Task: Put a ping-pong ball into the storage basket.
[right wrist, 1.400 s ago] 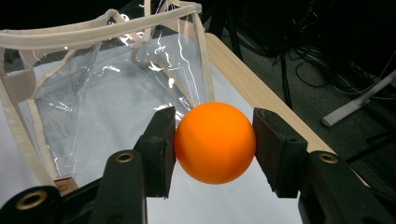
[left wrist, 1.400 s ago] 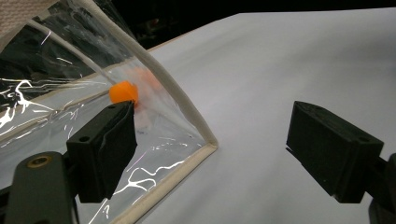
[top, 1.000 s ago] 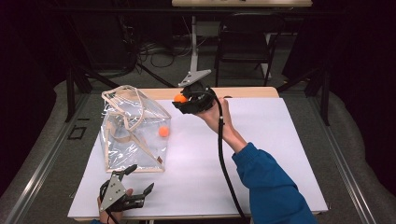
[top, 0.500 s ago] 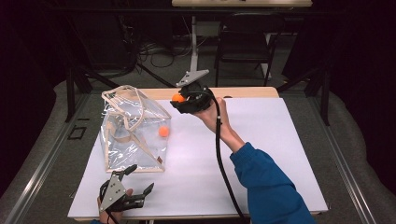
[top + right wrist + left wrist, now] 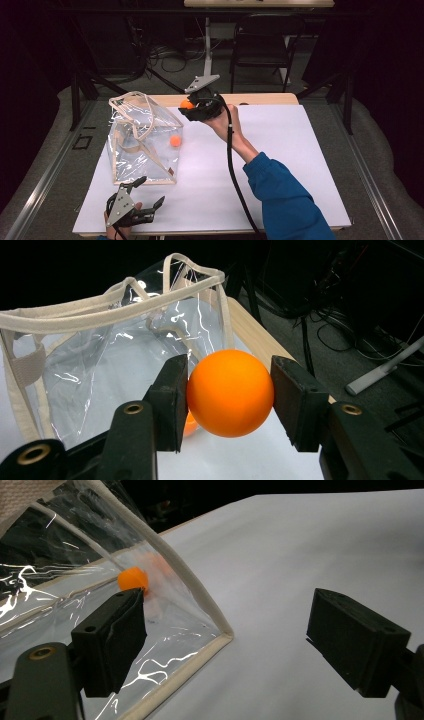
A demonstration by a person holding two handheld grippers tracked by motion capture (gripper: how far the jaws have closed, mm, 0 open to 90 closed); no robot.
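Observation:
A clear plastic bag (image 5: pixel 142 142) with cream trim and handles stands on the left of the white table (image 5: pixel 300 165), and one orange ball (image 5: pixel 175 141) lies inside it. My right gripper (image 5: pixel 187 106) hovers at the far side of the table just right of the bag's top, shut on a second orange ball (image 5: pixel 230 392) with the bag (image 5: pixel 110 345) behind it. My left gripper (image 5: pixel 147 192) rests open near the front edge, pointed at the bag's near corner (image 5: pixel 222 635). The ball inside the bag (image 5: pixel 132 578) shows through the plastic in the left gripper view.
A wooden strip (image 5: pixel 260 99) runs along the table's far edge. A black chair (image 5: pixel 262 47) and cables (image 5: pixel 175 57) stand on the floor beyond. White table surface stretches to the right of the blue-sleeved arm (image 5: pixel 285 200).
My right gripper with its ball has moved a little left, toward the bag's top. The left gripper has stayed put.

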